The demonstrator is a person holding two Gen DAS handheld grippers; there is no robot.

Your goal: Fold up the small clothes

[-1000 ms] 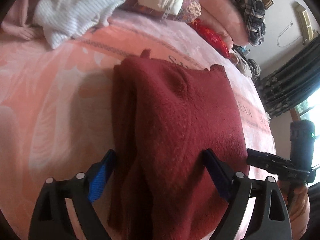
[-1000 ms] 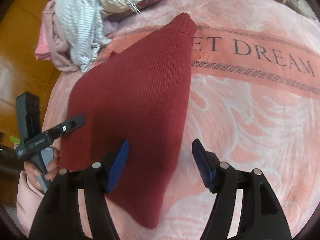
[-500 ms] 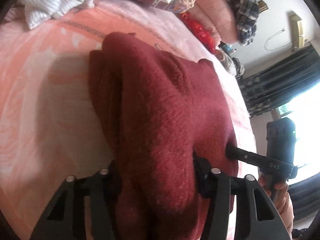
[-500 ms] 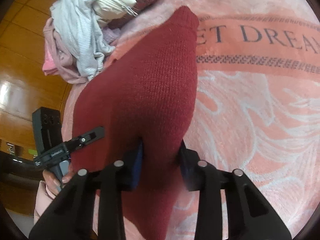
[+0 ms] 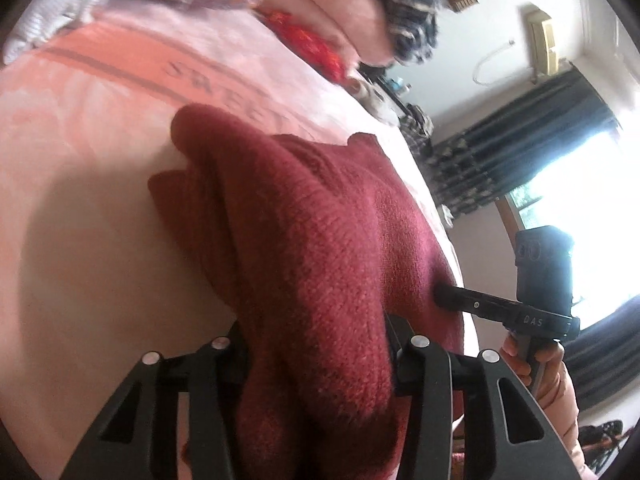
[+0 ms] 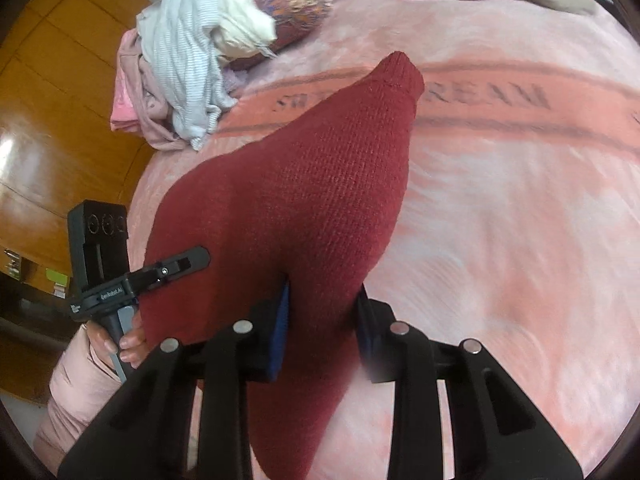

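Our left hand-held gripper [image 5: 316,360] is clamped tight on a bunched edge of the dark red knit sweater [image 5: 320,240], and our right hand-held gripper [image 6: 322,320] pinches another part of the same edge. The sweater's near end is lifted between them while the far end droops onto the pink blanket [image 6: 520,200] covering the bed. A heap of pale clothes [image 6: 188,68] sits at the blanket's far corner.

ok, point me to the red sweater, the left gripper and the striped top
red sweater [image 6: 320,200]: right wrist view, middle of the knit body.
left gripper [image 5: 316,352]: left wrist view, midway between the fingertips, clamped on the sweater.
striped top [image 6: 188,64]: right wrist view, middle of the crumpled fabric.
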